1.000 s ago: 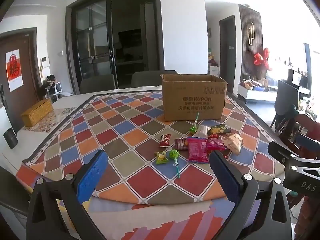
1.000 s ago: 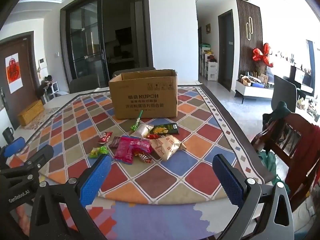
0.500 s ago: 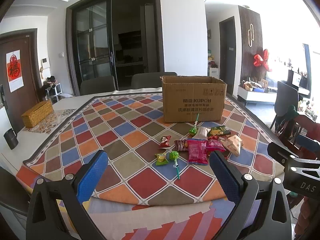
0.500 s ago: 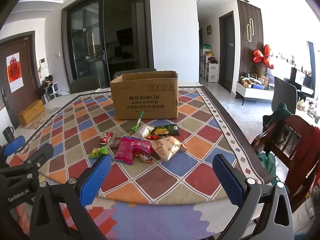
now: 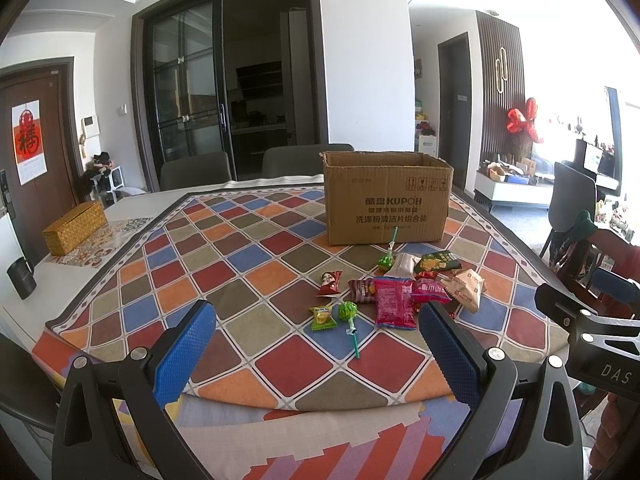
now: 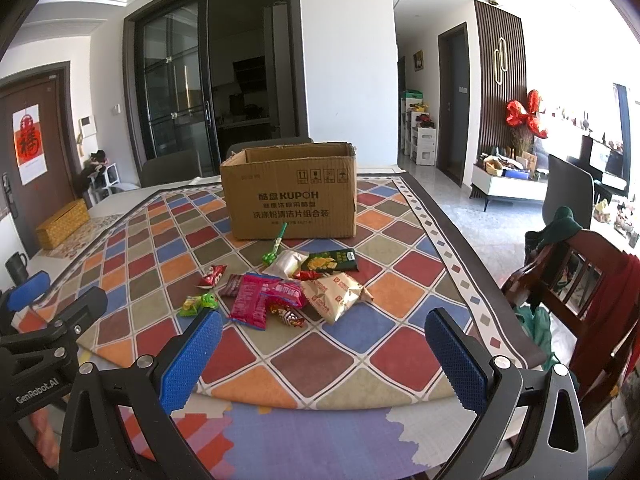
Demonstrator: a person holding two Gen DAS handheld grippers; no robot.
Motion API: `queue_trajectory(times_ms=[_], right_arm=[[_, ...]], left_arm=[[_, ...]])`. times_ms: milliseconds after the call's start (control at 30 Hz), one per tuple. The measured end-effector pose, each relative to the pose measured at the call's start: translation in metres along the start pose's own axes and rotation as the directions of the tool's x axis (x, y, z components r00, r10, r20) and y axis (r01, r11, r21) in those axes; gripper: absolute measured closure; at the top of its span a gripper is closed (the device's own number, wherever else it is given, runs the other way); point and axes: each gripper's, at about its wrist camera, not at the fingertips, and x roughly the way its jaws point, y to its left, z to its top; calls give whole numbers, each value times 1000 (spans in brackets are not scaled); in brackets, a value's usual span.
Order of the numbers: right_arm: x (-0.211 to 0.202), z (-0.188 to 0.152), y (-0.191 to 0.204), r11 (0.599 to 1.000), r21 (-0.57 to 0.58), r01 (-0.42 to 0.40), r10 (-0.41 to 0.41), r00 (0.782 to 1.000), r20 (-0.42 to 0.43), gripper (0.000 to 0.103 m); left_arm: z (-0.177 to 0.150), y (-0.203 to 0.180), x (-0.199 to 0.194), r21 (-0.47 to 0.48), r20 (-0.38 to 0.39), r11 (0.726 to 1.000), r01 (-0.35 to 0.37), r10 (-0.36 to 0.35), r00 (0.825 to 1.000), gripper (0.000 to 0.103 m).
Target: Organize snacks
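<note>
A pile of snack packets lies on the chequered tablecloth in front of an open cardboard box [image 5: 386,198] [image 6: 290,192]. It holds a pink packet [image 5: 394,307] [image 6: 251,300], a tan packet [image 5: 466,289] [image 6: 334,295], a dark green packet [image 6: 330,261], a small red packet [image 5: 330,282] [image 6: 212,275] and a green lollipop [image 5: 347,312]. My left gripper [image 5: 318,354] is open and empty, near the table's front edge, short of the lollipop. My right gripper [image 6: 324,356] is open and empty, short of the pile.
A woven yellow box [image 5: 74,227] and a black mug [image 5: 21,278] stand at the table's left side. Grey chairs [image 5: 196,170] stand behind the table. A wooden chair [image 6: 576,288] with red cloth stands at the right.
Both grippers have crept slightly forward toward the pile and the view has tilted up a little. Both stay open and empty.
</note>
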Motion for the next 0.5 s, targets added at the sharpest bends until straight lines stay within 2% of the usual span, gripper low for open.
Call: queue_trajectory(times_ms=[500], right_arm=[[0,0,0,1000,-2,0,0,1000,2,0]], left_arm=[[0,-1,-1,0,1,1000,-1,1,1000,0]])
